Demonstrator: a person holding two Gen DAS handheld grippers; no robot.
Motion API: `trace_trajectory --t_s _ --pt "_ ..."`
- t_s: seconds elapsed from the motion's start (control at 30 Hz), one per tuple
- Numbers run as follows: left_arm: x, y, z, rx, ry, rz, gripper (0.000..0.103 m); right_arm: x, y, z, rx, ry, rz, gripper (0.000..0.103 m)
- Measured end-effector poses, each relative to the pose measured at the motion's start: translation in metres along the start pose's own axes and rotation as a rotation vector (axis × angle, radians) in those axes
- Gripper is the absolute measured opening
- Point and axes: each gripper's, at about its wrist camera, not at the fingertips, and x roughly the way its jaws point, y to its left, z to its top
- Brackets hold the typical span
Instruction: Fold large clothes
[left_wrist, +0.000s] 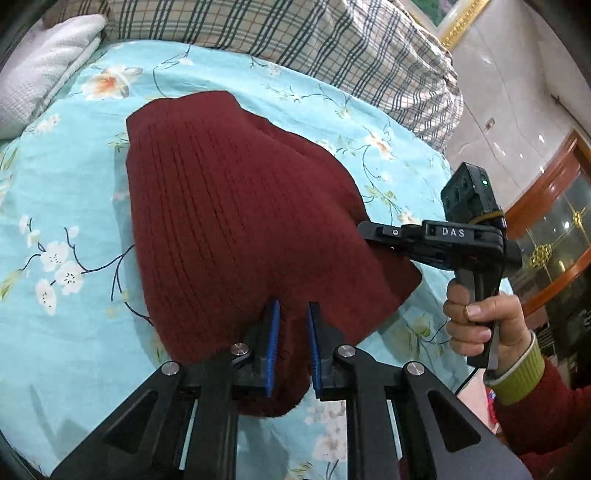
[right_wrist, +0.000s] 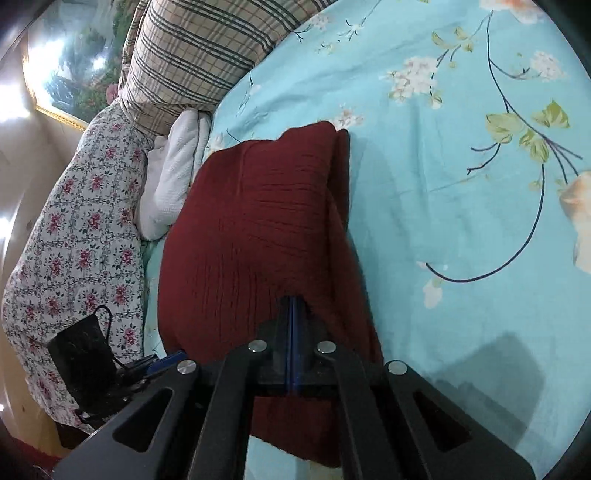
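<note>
The left claw (left_wrist: 293, 325) tilts downward over the bed, its blue pads (left_wrist: 273, 347) standing a little apart with the near hem of the dark red knitted garment (left_wrist: 236, 206) lying between them; the pads do not look to be pressing on the cloth, so nothing seems clamped. Off to that claw's right a hand (left_wrist: 480, 317) in a green ribbed cuff wraps around the black pistol handle of the other tool, holding it roughly level so that it reaches in sideways to the garment's right edge. The right claw (right_wrist: 293, 325), seen from its own camera, also slants down, its pads pressed together to a thin blue line right at the garment's near edge; whether any cloth is pinched between them cannot be made out. The garment lies folded on the bed, directly ahead of both claws, its long axis running away from the left claw toward the pillows, the knitted ribs following the same line, the far end narrower and rounded. Under and around it spreads the turquoise flowered sheet (left_wrist: 74, 206). Beyond the garment's far end lie a folded white towel (left_wrist: 48, 62) to the left and a plaid pillow (left_wrist: 295, 33) at the back.
</note>
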Motion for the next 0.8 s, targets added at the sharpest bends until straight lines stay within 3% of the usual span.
trace_trajectory --t_s 0.07,0.13,0.2,0.23,0.27,0.3,0.43,0.5,0.53,0.63,0.8 --pt "-0.007 -0.001 0.002 -0.004 -0.006 0.002 0.013 -0.006 0.009 0.0 -0.019 -0.012 -0.003 0.003" --pt "-0.024 -0.01 0.006 -0.004 -0.045 0.004 0.02 -0.017 0.021 0.001 -0.048 -0.046 0.012 0.003" --pt "-0.044 -0.009 0.009 -0.027 -0.113 0.025 0.041 -0.029 0.033 0.005 -0.097 -0.098 -0.019 0.007" --pt "-0.051 -0.01 0.014 -0.046 -0.146 0.053 0.046 -0.033 0.035 0.009 -0.11 -0.128 -0.05 0.022" --pt "-0.058 -0.008 0.017 -0.07 -0.176 0.09 0.053 -0.035 0.036 0.012 -0.113 -0.149 -0.07 0.047" --pt "-0.062 -0.004 0.02 -0.089 -0.194 0.121 0.056 -0.035 0.035 0.018 -0.109 -0.175 -0.097 0.055" --pt "-0.048 0.01 0.026 -0.137 -0.15 0.164 0.057 -0.014 0.027 0.038 -0.067 -0.133 -0.145 0.05" --pt "-0.036 0.014 0.025 -0.139 -0.111 0.166 0.057 0.006 0.021 0.042 -0.049 -0.07 -0.165 0.031" --pt "-0.027 0.016 0.024 -0.138 -0.082 0.182 0.057 0.01 0.018 0.042 -0.044 -0.059 -0.171 0.01" --pt "-0.013 0.019 0.019 -0.12 -0.045 0.224 0.061 0.005 0.017 0.038 -0.047 -0.107 -0.196 0.009" --pt "-0.006 0.021 0.015 -0.111 -0.031 0.238 0.063 -0.001 0.021 0.037 -0.056 -0.105 -0.242 0.01"
